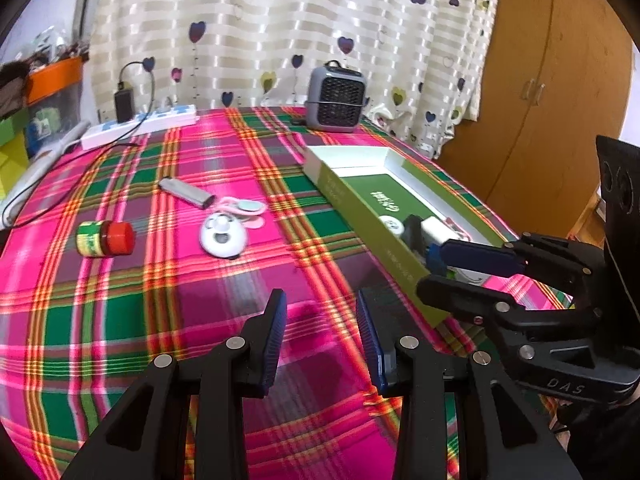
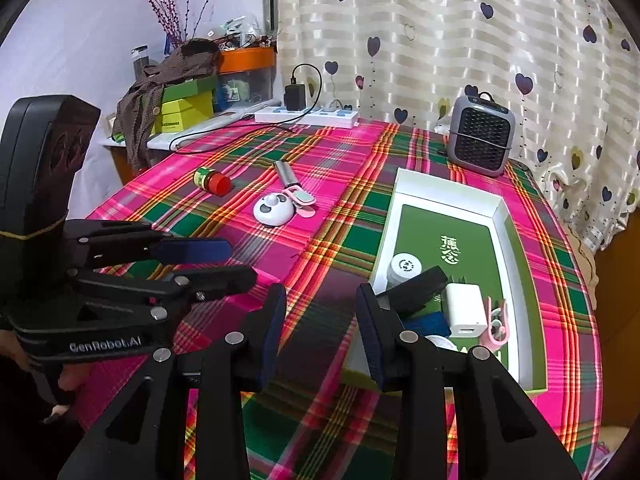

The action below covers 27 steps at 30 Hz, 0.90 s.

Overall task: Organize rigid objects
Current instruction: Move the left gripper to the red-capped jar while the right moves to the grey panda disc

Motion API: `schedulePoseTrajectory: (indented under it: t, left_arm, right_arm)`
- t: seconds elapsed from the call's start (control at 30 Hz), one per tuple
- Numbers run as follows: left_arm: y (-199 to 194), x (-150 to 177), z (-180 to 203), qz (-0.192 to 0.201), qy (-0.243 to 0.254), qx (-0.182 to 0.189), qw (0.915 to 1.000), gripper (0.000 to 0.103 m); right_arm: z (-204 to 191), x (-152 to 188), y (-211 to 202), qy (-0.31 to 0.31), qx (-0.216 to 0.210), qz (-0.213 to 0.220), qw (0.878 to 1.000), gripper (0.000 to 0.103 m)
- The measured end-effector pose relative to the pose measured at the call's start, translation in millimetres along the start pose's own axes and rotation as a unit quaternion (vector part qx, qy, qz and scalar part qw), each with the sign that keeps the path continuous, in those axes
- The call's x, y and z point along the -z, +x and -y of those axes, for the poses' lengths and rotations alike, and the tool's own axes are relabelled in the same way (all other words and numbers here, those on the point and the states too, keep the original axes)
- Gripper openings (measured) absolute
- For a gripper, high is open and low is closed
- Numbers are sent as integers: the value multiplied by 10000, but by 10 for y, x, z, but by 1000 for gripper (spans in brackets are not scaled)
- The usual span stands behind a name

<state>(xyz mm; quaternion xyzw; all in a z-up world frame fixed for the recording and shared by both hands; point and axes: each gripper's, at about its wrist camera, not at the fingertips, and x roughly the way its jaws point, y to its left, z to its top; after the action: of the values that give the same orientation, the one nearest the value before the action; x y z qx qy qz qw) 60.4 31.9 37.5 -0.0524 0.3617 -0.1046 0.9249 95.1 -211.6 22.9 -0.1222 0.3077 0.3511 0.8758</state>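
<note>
A green and white open box (image 2: 504,216) (image 1: 344,192) lies on the plaid table and holds a white charger (image 2: 464,312), a white round item (image 2: 406,266), a black item (image 2: 416,286) and a pink clip (image 2: 498,320). On the cloth lie a red-capped jar (image 1: 105,238) (image 2: 212,180), a white oval gadget (image 1: 224,236) (image 2: 274,210), a pink clip (image 1: 246,206) (image 2: 302,198) and a silver lighter (image 1: 186,192) (image 2: 286,172). My left gripper (image 1: 322,320) (image 2: 236,262) is open and empty over bare cloth. My right gripper (image 2: 322,320) (image 1: 436,268) is open and empty at the box's near end.
A grey mini heater (image 1: 335,98) (image 2: 480,140) stands at the back. A white power strip (image 1: 140,124) (image 2: 308,116) with a black adapter and cable lies at the back left. Boxes and clutter (image 2: 192,96) sit beyond the table's left edge. A wooden wardrobe (image 1: 540,80) is at right.
</note>
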Motion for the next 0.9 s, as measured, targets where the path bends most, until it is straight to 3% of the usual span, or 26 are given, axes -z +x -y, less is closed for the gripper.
schedulePoseTrajectory:
  t: [0.4,0.9]
  left_arm:
    - [-43,-77,-471,68,-277,-328,9991,35]
    - [-49,-149,-1107,-69,-433,-698,9966,35]
  right_arm:
    - [-161,-193,280,-27,-148,-215,9997,37]
    - [-447,-560,987,-83,-473,-675,9966,37]
